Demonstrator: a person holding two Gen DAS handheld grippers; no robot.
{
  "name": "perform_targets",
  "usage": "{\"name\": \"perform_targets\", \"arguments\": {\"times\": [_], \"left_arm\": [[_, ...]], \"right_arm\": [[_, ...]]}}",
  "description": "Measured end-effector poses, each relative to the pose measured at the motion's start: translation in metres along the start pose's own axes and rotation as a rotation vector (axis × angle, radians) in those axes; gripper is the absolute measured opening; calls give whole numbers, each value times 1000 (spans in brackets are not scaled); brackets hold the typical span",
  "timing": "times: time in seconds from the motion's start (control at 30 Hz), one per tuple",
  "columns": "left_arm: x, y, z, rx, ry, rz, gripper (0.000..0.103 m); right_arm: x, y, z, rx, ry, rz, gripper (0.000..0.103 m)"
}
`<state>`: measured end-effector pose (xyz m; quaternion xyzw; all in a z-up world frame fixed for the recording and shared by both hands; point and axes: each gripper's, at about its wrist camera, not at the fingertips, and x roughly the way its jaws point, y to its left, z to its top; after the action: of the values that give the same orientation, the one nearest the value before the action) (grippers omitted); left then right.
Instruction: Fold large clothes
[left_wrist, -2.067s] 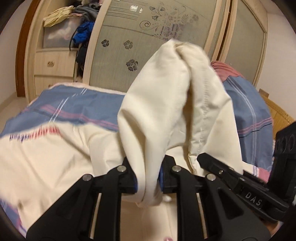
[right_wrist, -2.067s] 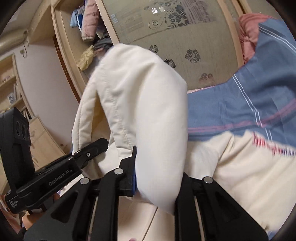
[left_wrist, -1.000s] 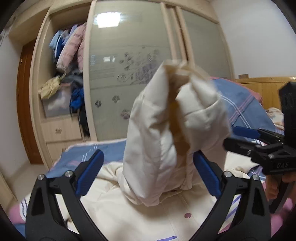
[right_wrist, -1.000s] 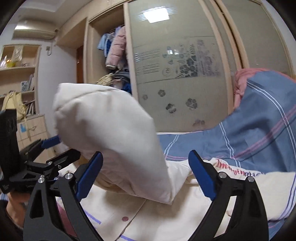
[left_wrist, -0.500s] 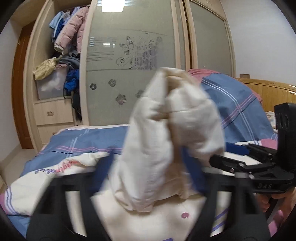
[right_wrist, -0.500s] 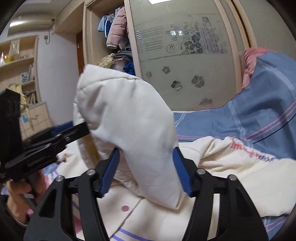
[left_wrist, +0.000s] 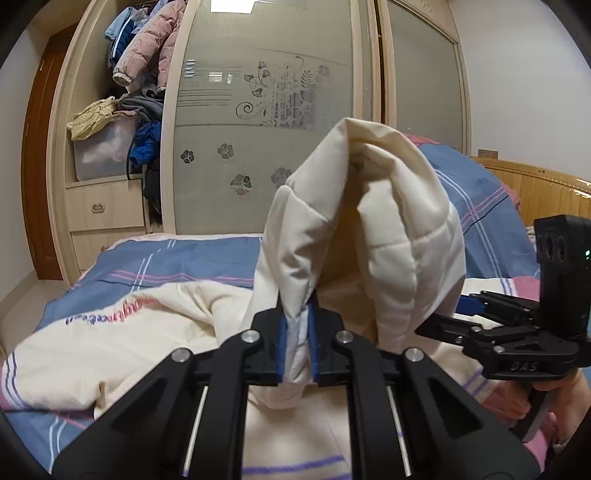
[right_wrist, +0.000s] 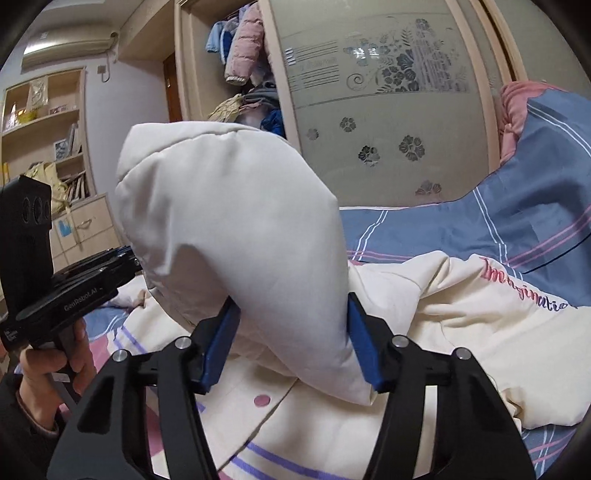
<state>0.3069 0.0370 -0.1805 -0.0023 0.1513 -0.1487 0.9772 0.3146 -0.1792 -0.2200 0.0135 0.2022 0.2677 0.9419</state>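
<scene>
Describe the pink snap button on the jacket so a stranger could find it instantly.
Start at the blue plaid bed, where a cream puffer jacket lies spread. Follow its front edge, just below the raised hood; the pink snap button sits there, the only small round pink dot, above two purple stripes.

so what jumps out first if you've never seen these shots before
A puffy cream jacket rears up in the middle of both views, its lower edge pinched in the left gripper, while the right gripper straddles the padding with its pads apart. Behind it lies a blue striped bedspread, and a wardrobe with frosted flowered doors fills the background.
</scene>
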Motion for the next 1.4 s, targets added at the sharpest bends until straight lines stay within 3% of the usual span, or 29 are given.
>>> {"name": "perform_targets", "arguments": {"times": [0.1,0.2,0.37,0.5,0.57,0.63,0.7,0.73,0.8,0.83,0.87,0.97,1.07,1.17,1.2,1.23,1.33,1.4], "left_arm": [[-20,-10,-15,14,26,8,9],[-36,-23,-44,46,94,36,9],[-49,-37,-71,44,221,78,9],[-59,-46,-99,80,333,122,9],[-61,-50,-107,98,393,128,10],[-62,-50,-113,110,434,158,10],[-64,-47,-115,90,465,173,13],[-65,-46,-117,79,478,177,17],[-66,-46,-122,73,568,175,44],[-67,-45,-123,84,594,178,67],[-71,-45,-123,94,602,186,80],[-98,-41,-118,143,673,150,85],[-134,-33,-92,173,623,131,86],[-167,-20,-39,13,408,59,101],[-167,-14,-22,-83,321,34,101],[-158,-9,-14,-177,282,46,101],[-107,-12,-28,-298,291,97,101],[-65,-23,-58,-239,378,181,101]], "right_arm": [[-14,4,-1,-60,37,6,63],[-34,-3,-4,-83,50,49,81],[-82,-22,-2,-51,-9,130,87],[-110,-28,15,73,-117,180,95],[-102,-13,22,69,-75,201,95],[-84,9,19,-29,4,180,95],[-47,31,5,-128,166,164,95],[-26,35,-5,-127,261,179,95],[9,34,-26,-72,414,219,95],[25,33,-38,-71,478,202,95],[35,34,-48,-87,516,188,95],[37,33,-52,-73,515,199,96],[36,36,-52,-72,514,202,97],[35,35,-51,-67,515,204,98],[37,34,-51,-63,514,205,98],[36,33,-49,-58,512,206,98],[32,23,-45,-47,502,208,98],[28,19,-45,-44,496,206,98]]}}
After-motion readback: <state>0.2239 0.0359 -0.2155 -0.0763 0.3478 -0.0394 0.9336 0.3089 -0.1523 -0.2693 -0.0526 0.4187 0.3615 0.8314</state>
